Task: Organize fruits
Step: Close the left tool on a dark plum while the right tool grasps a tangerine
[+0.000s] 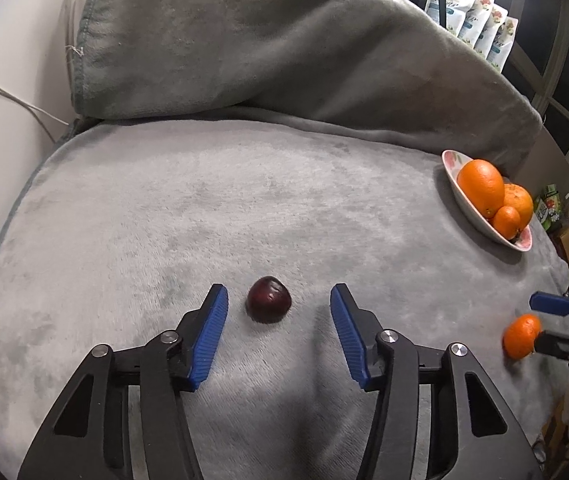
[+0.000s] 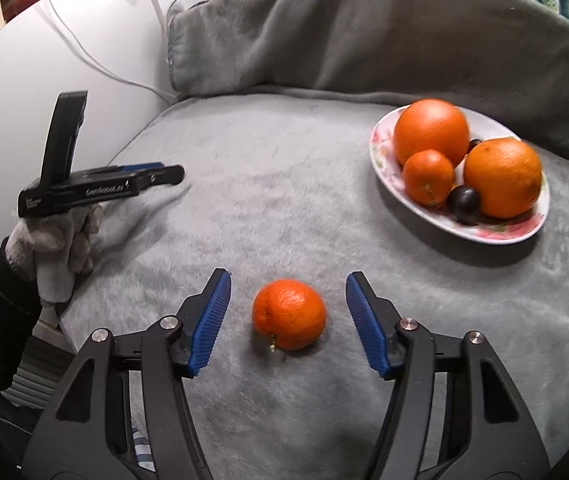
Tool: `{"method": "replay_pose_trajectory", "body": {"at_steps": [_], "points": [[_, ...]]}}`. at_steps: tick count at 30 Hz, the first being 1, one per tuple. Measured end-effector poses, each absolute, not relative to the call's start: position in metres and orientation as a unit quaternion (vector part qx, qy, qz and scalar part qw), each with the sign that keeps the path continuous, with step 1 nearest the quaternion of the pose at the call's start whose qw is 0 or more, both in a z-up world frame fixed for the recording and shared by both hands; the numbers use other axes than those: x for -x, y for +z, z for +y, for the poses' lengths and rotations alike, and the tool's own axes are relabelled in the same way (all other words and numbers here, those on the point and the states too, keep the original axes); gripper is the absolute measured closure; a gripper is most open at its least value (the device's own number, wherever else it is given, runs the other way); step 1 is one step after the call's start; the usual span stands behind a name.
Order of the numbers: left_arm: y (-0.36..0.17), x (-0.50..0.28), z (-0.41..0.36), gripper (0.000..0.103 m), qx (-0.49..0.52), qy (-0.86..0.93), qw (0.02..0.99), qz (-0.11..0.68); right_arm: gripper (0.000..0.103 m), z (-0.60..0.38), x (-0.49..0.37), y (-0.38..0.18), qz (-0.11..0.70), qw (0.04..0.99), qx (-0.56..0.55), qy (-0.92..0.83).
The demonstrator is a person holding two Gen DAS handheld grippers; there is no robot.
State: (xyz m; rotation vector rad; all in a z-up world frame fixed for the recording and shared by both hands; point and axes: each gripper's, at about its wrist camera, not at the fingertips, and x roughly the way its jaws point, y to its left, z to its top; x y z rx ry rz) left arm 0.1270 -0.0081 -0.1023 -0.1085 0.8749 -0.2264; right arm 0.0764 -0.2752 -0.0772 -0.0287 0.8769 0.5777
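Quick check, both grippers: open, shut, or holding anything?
Left gripper: open, jaws on either side of the dark plum, not touching it.
Right gripper: open, jaws on either side of the loose mandarin, nothing held.

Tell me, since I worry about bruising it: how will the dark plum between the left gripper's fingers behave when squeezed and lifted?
The plum looks round and glossy, so it may roll or slip sideways as the left gripper closes. The soft grey blanket probably damps rolling somewhat. Its skin seems thin, so a gentle squeeze looks wise.
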Motion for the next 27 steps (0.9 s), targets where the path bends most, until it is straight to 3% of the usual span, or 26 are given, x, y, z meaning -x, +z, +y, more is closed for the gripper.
{"method": "replay_pose_trajectory", "body": {"at_steps": [14,22,27], "points": [[-0.113,-0.142,-0.005,0.066,0.059,-0.107,0.891,0.437,0.052,-0.269,-0.074,-0.090,0.436,0.855,0.021,0.281],[-0.112,-0.140,-0.007,0.081,0.054,-0.105,0.893,0.435,0.058,-0.269,-0.075,-0.094,0.443,0.852,0.026,0.278],[-0.110,-0.137,-0.006,0.081,0.051,-0.108,0.894,0.433,0.060,-0.271,-0.076,-0.096,0.445,0.851,0.022,0.277]]}}
